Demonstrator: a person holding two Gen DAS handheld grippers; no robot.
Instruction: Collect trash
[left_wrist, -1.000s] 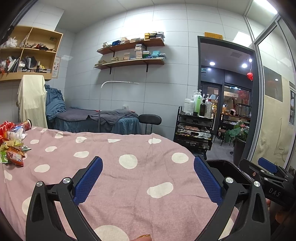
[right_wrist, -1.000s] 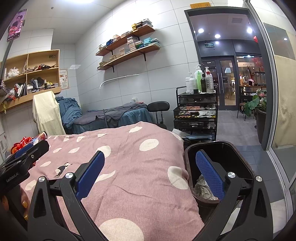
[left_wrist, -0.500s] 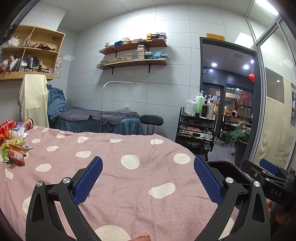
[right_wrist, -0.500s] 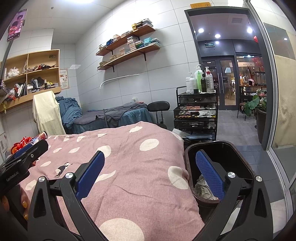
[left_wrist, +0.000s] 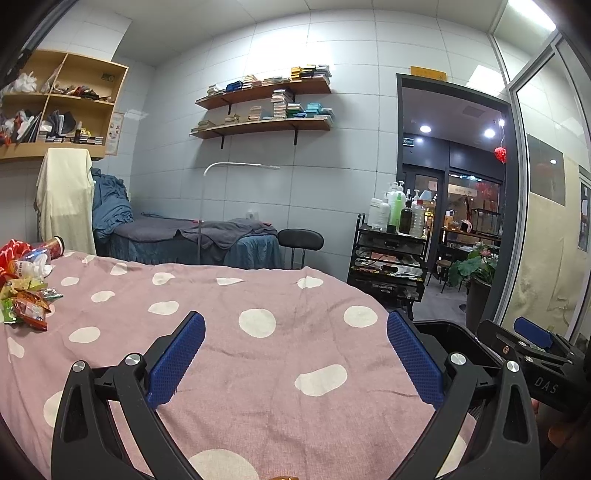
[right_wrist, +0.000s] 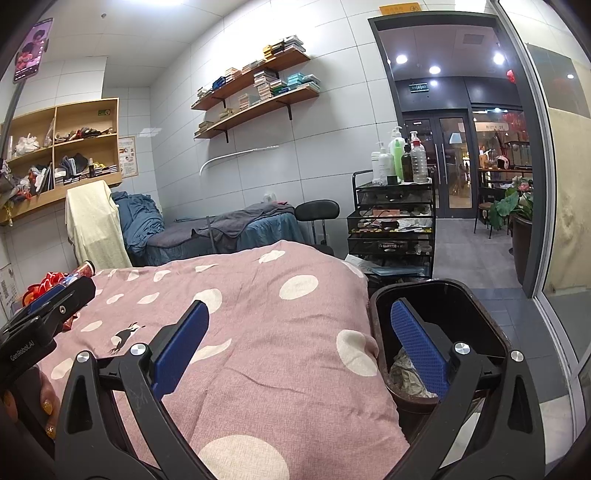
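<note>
A pile of trash (left_wrist: 26, 291), snack wrappers, a plastic bottle and a red cup, lies at the far left of the pink polka-dot bed cover (left_wrist: 258, 354). My left gripper (left_wrist: 295, 350) is open and empty above the cover, well right of the pile. My right gripper (right_wrist: 299, 343) is open and empty over the bed's right edge. A black trash bin (right_wrist: 476, 314) stands beside the bed under its right finger, with crumpled paper (right_wrist: 406, 376) inside. The bin's rim (left_wrist: 447, 328) also shows in the left wrist view.
A black trolley with bottles (right_wrist: 391, 225) stands behind the bin. A second bed with grey and blue covers (left_wrist: 199, 240) and a black stool (left_wrist: 301, 240) are at the back. A glass wall (right_wrist: 561, 184) runs along the right.
The left wrist view has tilted up slightly, so the trash pile sits a little lower in frame. The right gripper has not moved. Both stay open.
</note>
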